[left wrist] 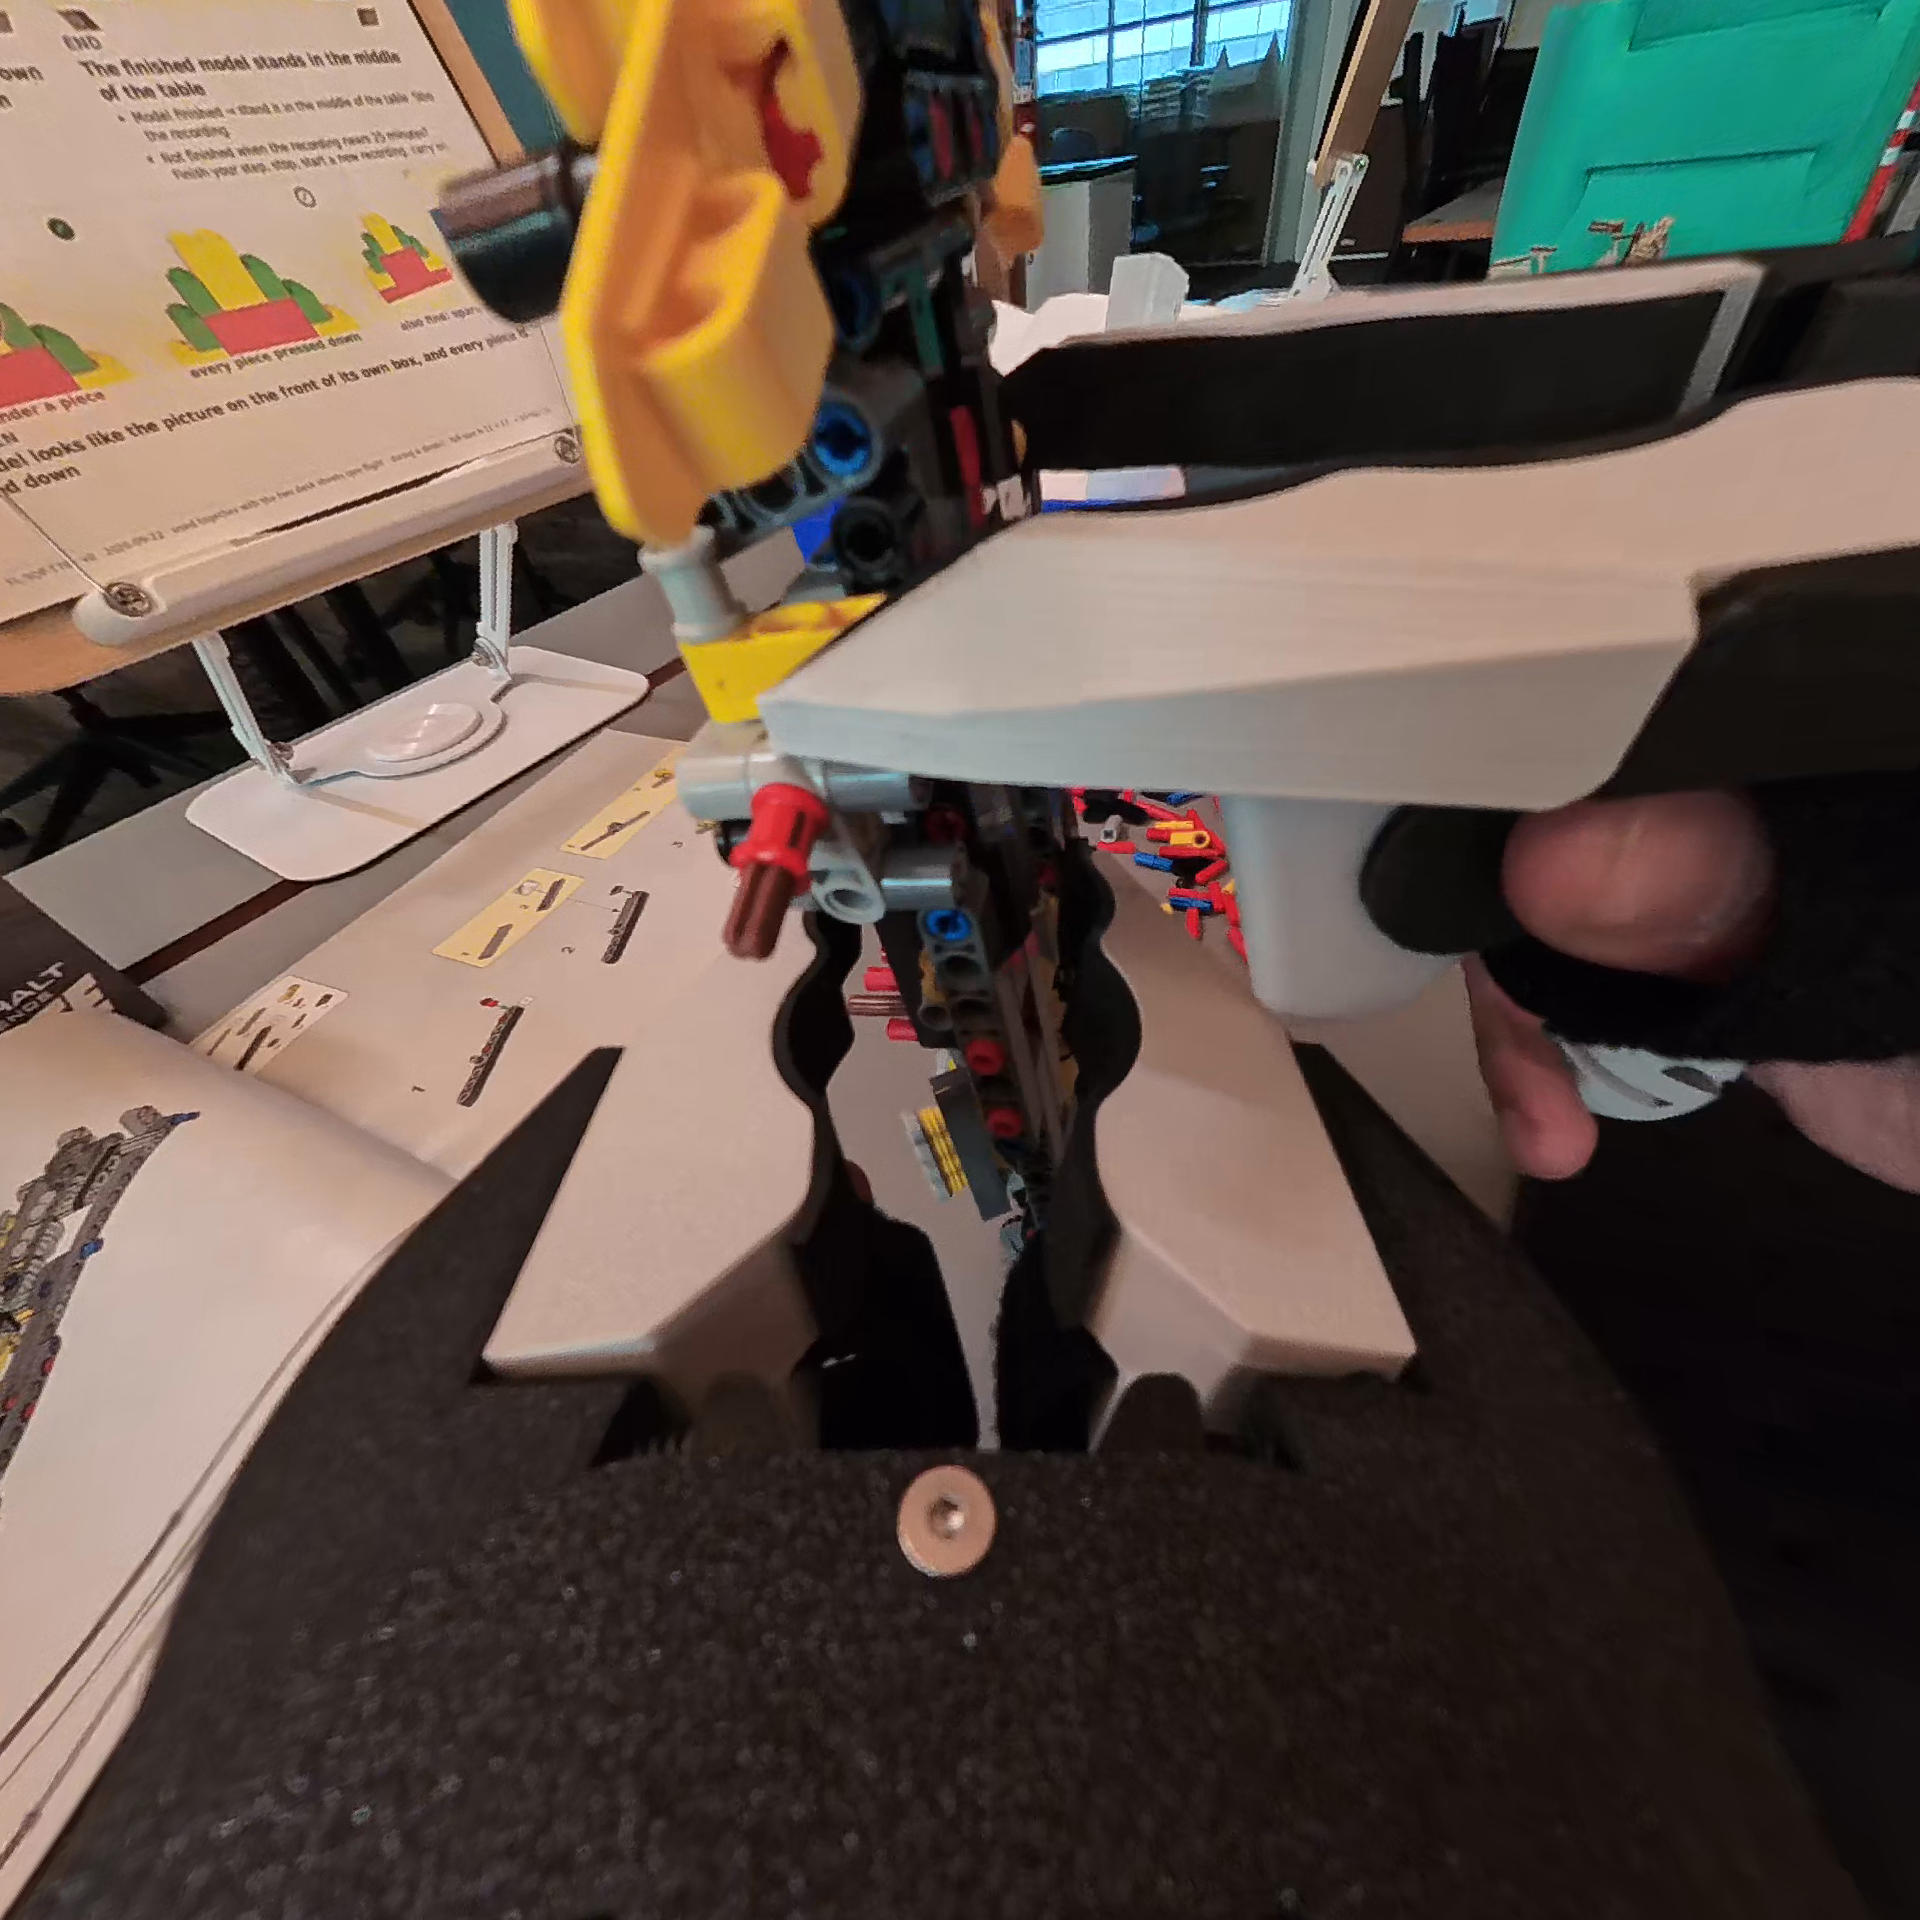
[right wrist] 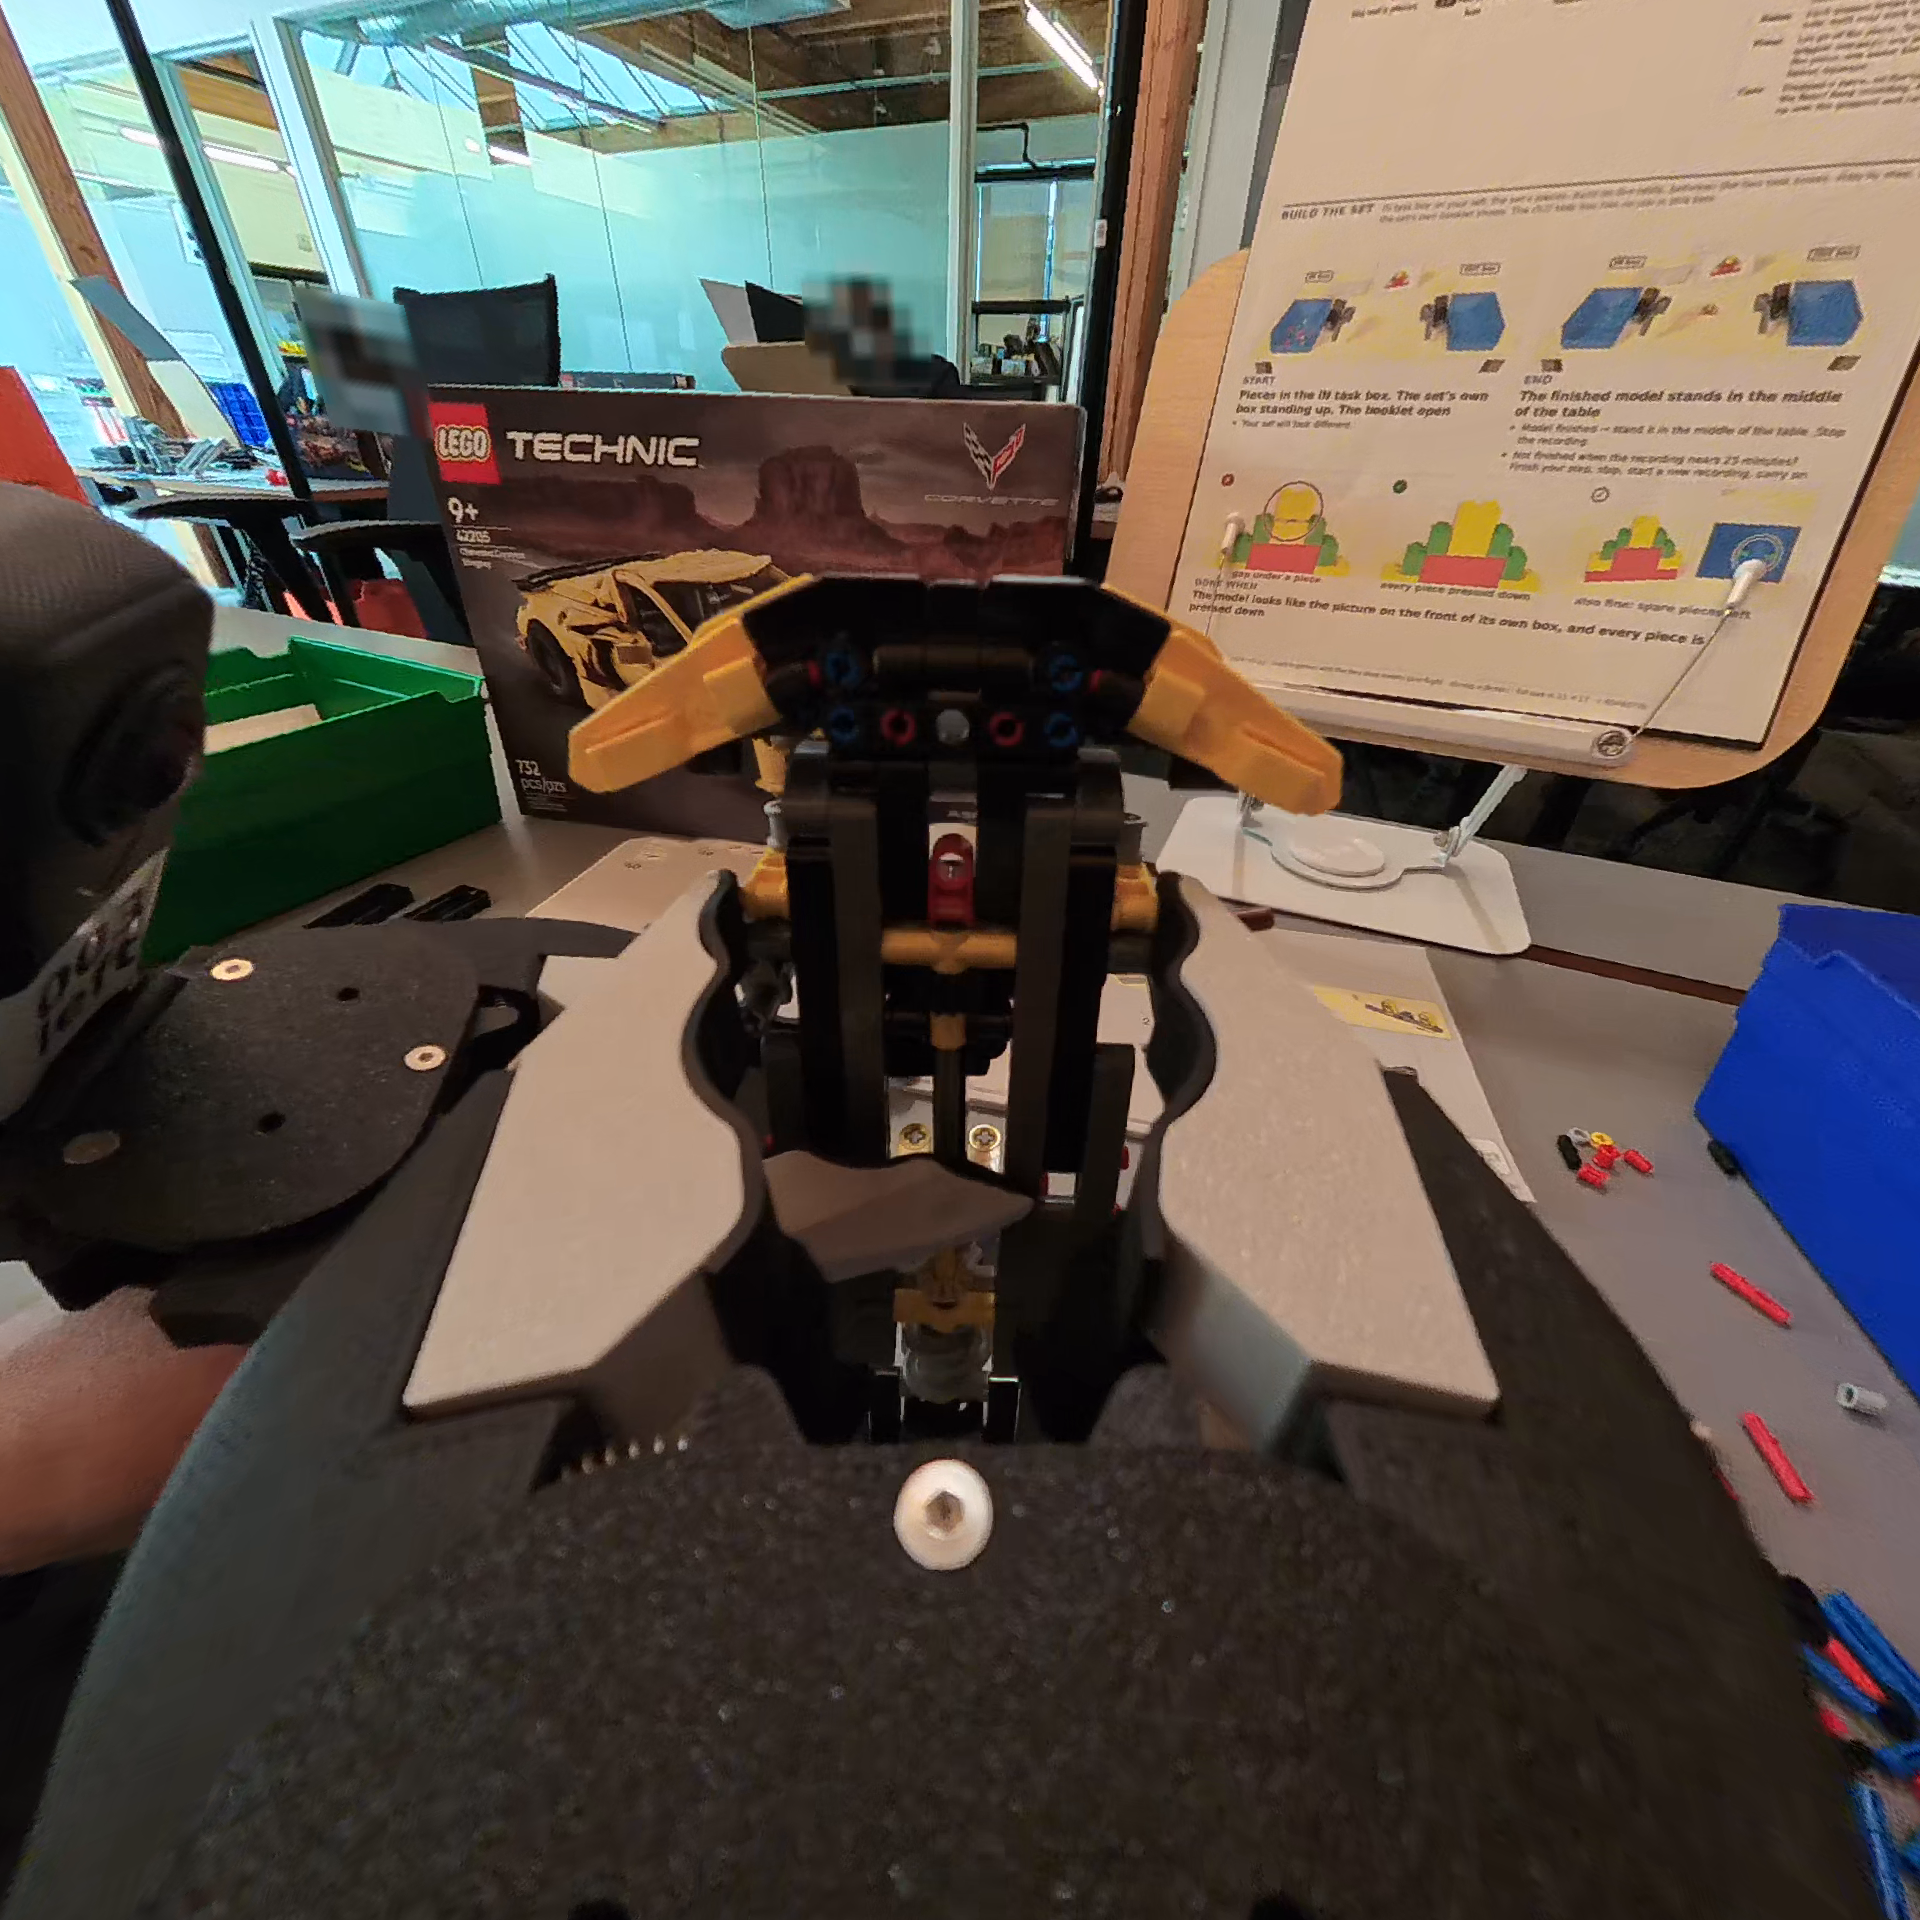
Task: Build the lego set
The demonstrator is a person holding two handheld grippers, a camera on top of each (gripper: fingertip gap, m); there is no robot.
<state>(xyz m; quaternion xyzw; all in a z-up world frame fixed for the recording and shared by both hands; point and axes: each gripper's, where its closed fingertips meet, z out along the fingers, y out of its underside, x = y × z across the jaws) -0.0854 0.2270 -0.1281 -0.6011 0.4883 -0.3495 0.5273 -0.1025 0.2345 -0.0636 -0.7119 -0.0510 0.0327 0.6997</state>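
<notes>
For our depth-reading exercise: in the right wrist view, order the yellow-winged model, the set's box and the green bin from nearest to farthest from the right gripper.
1. Yellow-winged model: between the right gripper's fingers, centre.
2. Green bin: on the table, left.
3. Set's box: standing behind the model, centre-left; only a little beyond the bin.

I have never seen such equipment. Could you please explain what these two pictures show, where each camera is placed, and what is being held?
A person holds a handheld two-finger gripper in each hand; each carries a camera looking along its own fingers. In the left wrist view, the left gripper is closed on the half-built model, black with yellow panels; the right gripper enters from the right, a gloved hand holding it. In the right wrist view, the right gripper grips the same model from another side. On the table lie an open instruction booklet, loose pieces, a blue bin, a green tray, the set's box, and an instruction sheet on a stand.
</notes>
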